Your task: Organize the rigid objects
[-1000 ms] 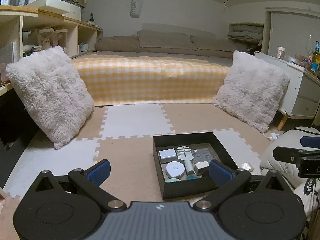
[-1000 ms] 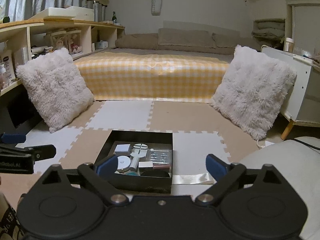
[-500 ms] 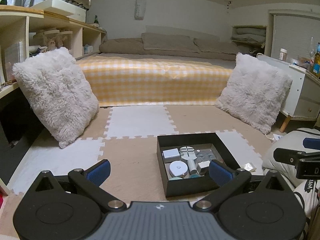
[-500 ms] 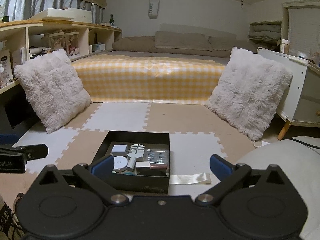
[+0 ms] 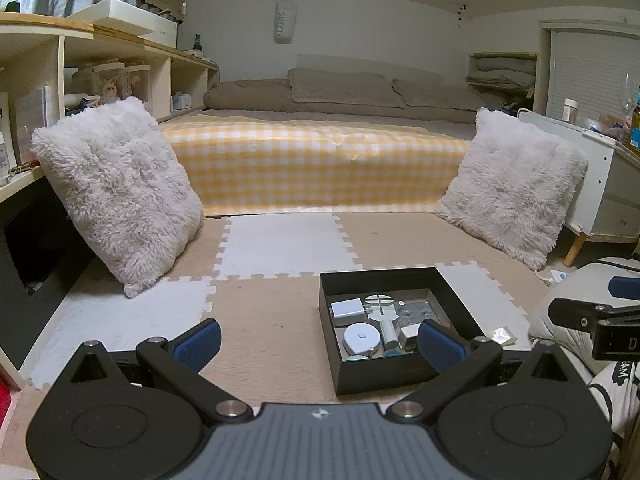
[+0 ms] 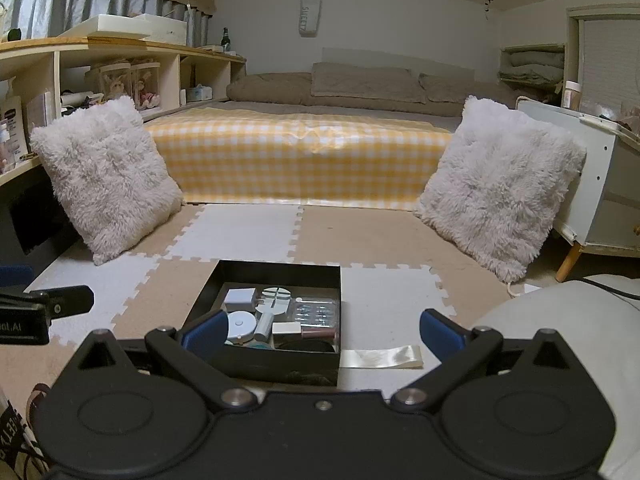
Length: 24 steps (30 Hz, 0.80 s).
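A black open box (image 5: 404, 372) sits on the foam floor mat, also in the right wrist view (image 6: 280, 360). Inside lie several small items: a white charger block (image 5: 347, 309), a round white disc (image 5: 361, 337), a white fan-shaped tool (image 6: 274, 300), a clear blister pack (image 6: 316, 312) and a pink tube (image 6: 318, 333). My left gripper (image 5: 318, 338) is open and empty, above the floor left of the box. My right gripper (image 6: 322, 330) is open and empty, over the box's near side. Each gripper shows at the edge of the other's view.
A cream ribbon (image 6: 380, 358) lies on the mat right of the box. Two fluffy white pillows (image 5: 116, 188) (image 5: 516, 184) lean at either side. A yellow checked bed (image 5: 316, 168) is behind. Shelves (image 5: 36, 92) stand left, a white cabinet (image 5: 608, 184) right, a cushion (image 6: 560, 328) near right.
Both grippers have drifted slightly back and up, so the box sits a little farther and more centred. Both stay open. Nothing in the box has moved.
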Motion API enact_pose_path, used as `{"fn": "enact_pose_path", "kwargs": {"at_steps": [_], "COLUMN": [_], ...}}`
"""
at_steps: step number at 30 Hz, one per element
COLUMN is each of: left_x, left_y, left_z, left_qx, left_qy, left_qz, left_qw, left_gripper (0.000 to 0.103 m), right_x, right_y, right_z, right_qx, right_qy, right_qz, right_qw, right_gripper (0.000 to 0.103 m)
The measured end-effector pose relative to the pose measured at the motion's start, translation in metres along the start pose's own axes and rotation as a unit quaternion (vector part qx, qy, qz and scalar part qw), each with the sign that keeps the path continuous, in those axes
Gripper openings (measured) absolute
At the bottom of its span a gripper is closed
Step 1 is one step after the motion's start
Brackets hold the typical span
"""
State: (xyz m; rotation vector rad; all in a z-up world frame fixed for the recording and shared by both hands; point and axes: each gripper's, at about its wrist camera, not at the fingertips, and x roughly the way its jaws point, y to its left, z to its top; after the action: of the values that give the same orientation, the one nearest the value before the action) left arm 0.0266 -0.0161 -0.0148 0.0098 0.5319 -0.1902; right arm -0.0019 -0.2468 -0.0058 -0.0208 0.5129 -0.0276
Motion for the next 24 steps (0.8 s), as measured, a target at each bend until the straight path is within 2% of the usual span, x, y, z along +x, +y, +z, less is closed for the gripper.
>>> {"fn": "enact_pose_path", "kwargs": {"at_steps": [24], "left_x": [0.0002], "left_y": [0.0014], "left_z": [0.0005], "left_qx": [0.001], "left_qy": [0.001], "left_qz": [0.006], "left_qw": [1.0000], "left_gripper": [0.103], "right_x": [-0.0003], "right_y": [-0.0023], "right_z": [0.0001], "right_qx": [0.004], "right_qy": [0.000], "right_qz": [0.000], "right_qw": [1.000], "right_gripper": [0.103]}}
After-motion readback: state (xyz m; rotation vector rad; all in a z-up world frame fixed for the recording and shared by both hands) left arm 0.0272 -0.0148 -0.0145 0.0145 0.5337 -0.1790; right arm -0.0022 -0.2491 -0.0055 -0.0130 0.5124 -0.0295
